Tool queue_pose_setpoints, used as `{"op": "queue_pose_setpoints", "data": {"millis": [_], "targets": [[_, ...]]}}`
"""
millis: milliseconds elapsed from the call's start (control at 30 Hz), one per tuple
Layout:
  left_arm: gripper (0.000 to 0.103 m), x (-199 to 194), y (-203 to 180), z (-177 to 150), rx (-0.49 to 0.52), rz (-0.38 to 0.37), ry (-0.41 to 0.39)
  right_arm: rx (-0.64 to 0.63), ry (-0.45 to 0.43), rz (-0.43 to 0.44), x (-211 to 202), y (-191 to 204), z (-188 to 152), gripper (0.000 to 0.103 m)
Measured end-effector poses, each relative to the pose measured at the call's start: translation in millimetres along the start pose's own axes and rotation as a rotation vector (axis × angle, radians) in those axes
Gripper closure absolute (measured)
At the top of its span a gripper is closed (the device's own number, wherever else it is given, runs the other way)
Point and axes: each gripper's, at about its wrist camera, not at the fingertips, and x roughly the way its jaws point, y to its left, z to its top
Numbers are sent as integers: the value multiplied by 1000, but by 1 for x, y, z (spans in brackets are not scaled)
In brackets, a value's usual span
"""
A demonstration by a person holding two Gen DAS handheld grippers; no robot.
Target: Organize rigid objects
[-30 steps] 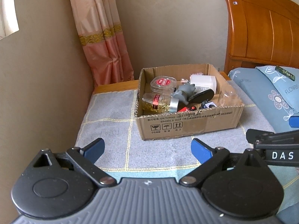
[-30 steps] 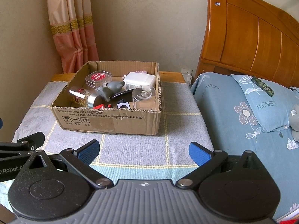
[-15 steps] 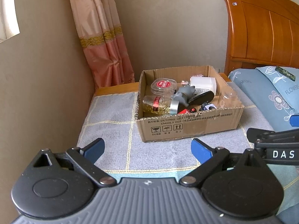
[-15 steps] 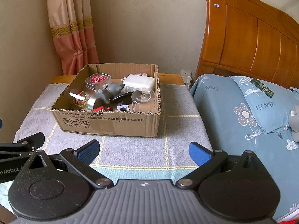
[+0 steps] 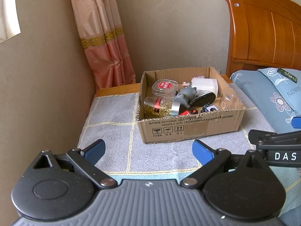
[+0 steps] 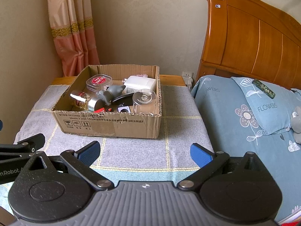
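Observation:
A cardboard box [image 5: 190, 130] [image 6: 112, 126] stands on a grey checked cloth. In it lie a clear jar with a red lid [image 5: 165, 88] [image 6: 99, 81], a bottle of golden bits [image 5: 160, 107] [image 6: 84, 101], a grey toy figure [image 5: 185, 96] [image 6: 111, 92], a white container [image 5: 205, 86] [image 6: 140, 83], a clear glass cup [image 5: 228, 98] [image 6: 144, 102] and a black oval item [image 5: 204, 98]. My left gripper [image 5: 148, 150] and right gripper [image 6: 144, 151] are both open and empty, well short of the box.
A wooden headboard [image 6: 254, 43] and a bed with blue floral bedding [image 6: 244, 116] lie to the right. A pink curtain [image 5: 105, 43] hangs in the back corner. A wall runs along the left [image 5: 37, 84]. A small dark item [image 6: 263, 88] lies on the pillow.
Both grippers have pulled back and risen a little, so the box looks smaller and farther. The jaws stayed open. Nothing in the box moved.

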Motion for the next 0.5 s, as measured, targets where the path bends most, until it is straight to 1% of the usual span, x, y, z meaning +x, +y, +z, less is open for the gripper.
{"op": "queue_pose_setpoints", "data": {"millis": [500], "targets": [[5,-1,1,0,-5,-2,0,-1,-2,-1,-1,0,0,0]]}}
